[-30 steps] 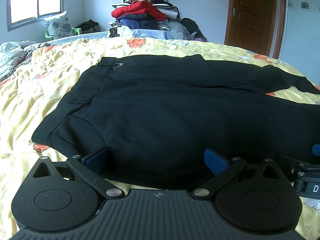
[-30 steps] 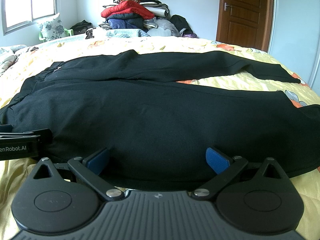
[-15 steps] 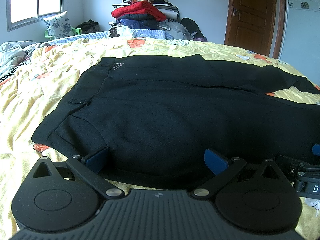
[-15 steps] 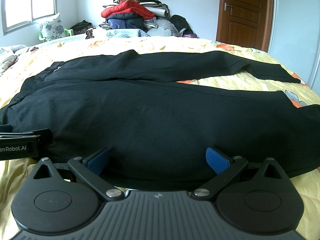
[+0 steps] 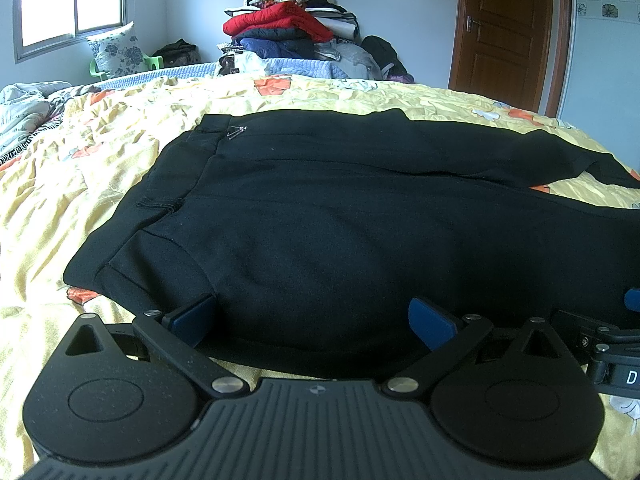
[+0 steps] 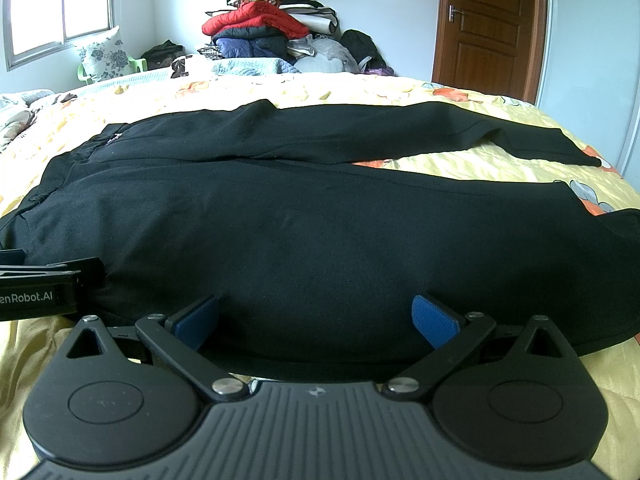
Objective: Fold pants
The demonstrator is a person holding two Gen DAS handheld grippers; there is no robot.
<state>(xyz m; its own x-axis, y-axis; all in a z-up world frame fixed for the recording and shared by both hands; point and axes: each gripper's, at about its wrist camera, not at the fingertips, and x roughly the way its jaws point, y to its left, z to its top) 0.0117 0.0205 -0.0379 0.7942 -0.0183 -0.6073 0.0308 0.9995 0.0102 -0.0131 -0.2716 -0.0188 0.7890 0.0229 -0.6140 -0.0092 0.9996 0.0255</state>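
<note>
My left black two-finger gripper with blue rubber pads (image 5: 312, 322) sits low and level, its fingers (image 5: 192, 314) spread wide apart — nothing is clamped between them. My right black gripper with the same blue pads (image 6: 316, 320) is posed alike, its fingers (image 6: 434, 320) also splayed wide. The two are side by side, close together: the right one's body shows at the right edge of the left view, and the left one's at the left edge of the right view.

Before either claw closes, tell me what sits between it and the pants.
Nothing visible. The left claw and the right claw are both open at the near edge of the black pants, which lie on the yellow bedspread.
</note>
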